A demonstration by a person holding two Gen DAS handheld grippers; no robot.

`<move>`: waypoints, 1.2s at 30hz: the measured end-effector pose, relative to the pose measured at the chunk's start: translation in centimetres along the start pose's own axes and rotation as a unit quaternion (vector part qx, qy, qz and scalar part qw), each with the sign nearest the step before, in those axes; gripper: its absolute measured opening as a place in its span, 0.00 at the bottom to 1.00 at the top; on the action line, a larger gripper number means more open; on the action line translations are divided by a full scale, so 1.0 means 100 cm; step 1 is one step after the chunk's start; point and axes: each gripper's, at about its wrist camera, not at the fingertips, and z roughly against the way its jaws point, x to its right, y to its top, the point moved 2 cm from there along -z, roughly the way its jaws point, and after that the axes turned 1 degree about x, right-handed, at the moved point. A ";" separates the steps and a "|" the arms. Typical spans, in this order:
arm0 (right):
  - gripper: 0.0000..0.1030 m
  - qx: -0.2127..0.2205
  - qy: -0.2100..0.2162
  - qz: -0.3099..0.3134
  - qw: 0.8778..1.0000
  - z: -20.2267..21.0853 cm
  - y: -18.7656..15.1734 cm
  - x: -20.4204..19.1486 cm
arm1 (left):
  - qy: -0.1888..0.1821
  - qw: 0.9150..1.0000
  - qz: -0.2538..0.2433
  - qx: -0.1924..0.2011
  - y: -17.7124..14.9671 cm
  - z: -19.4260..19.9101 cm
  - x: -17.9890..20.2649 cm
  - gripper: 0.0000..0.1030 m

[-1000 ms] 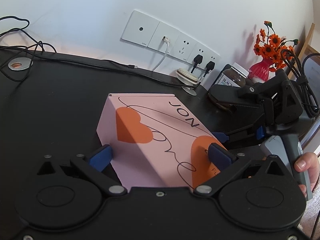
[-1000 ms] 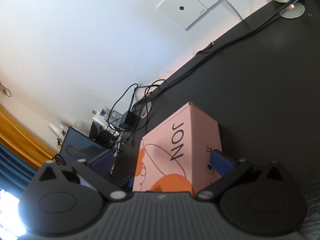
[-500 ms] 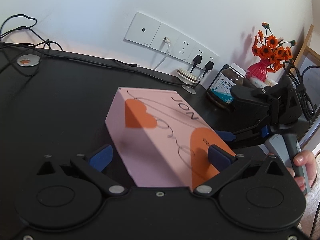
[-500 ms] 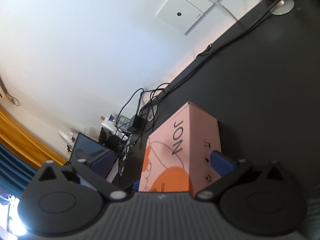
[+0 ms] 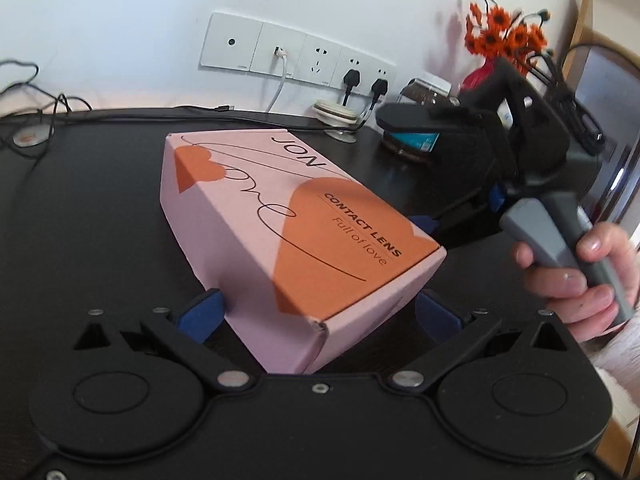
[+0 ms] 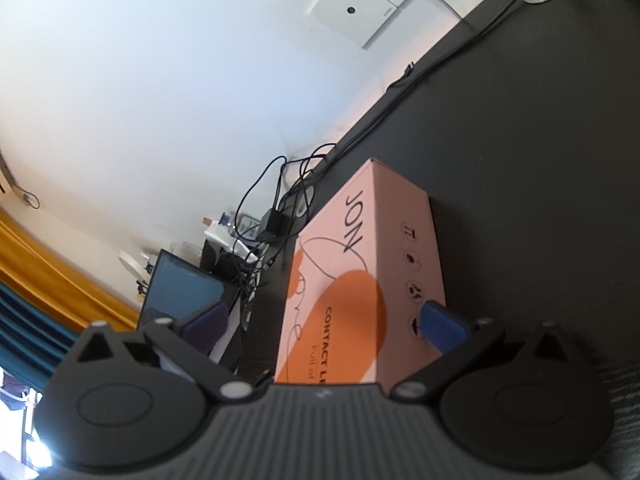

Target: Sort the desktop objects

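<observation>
A pink box (image 5: 256, 216) with orange hearts and "CONTACT LENS" print lies on the black desk (image 5: 92, 208). My left gripper (image 5: 319, 315) is open, and the box's near corner sits between its blue pads without being clamped. In the left wrist view a hand (image 5: 580, 276) holds my right gripper (image 5: 460, 210) at the box's right side. It is open too. In the right wrist view one blue pad of the right gripper (image 6: 320, 320) lies against the side of the box (image 6: 360, 272), and the other pad is well clear of it.
Wall sockets (image 5: 296, 54) with plugs and cables run along the back. A white reel (image 5: 334, 110), a jar (image 5: 424, 88) and a red vase of orange flowers (image 5: 504, 36) stand at the back right. Loose cables (image 5: 32, 92) lie at the left. A laptop (image 6: 188, 292) sits beyond the desk's far end.
My left gripper has drawn back from the box, so its near end and corner now show. The box has turned relative to both grippers. The right gripper stays at its right side.
</observation>
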 end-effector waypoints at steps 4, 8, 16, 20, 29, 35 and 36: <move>0.99 0.006 -0.001 -0.001 1.000 0.000 0.001 0.002 | -0.003 1.000 0.004 0.000 -0.001 0.000 0.000 1.00; 0.99 0.008 -0.008 0.009 1.000 0.000 0.003 0.001 | 0.003 1.000 -0.001 -0.004 -0.003 -0.003 0.006 1.00; 0.99 -0.013 -0.088 0.093 0.992 -0.015 0.010 -0.014 | 0.002 0.999 -0.028 -0.022 -0.005 -0.011 0.023 1.00; 0.99 -0.015 -0.134 0.161 0.978 -0.018 0.005 -0.024 | -0.006 0.999 -0.037 -0.023 -0.006 -0.012 0.028 1.00; 0.99 0.001 -0.173 0.178 0.969 -0.005 0.002 -0.017 | -0.017 0.997 -0.077 0.019 -0.001 0.013 0.022 1.00; 0.99 0.061 -0.117 0.101 0.986 0.035 0.001 -0.006 | 0.002 0.993 -0.026 0.119 0.032 0.060 -0.029 1.00; 0.99 0.073 -0.112 0.086 0.987 0.042 -0.001 -0.005 | 0.011 0.991 -0.010 0.134 0.040 0.063 -0.039 1.00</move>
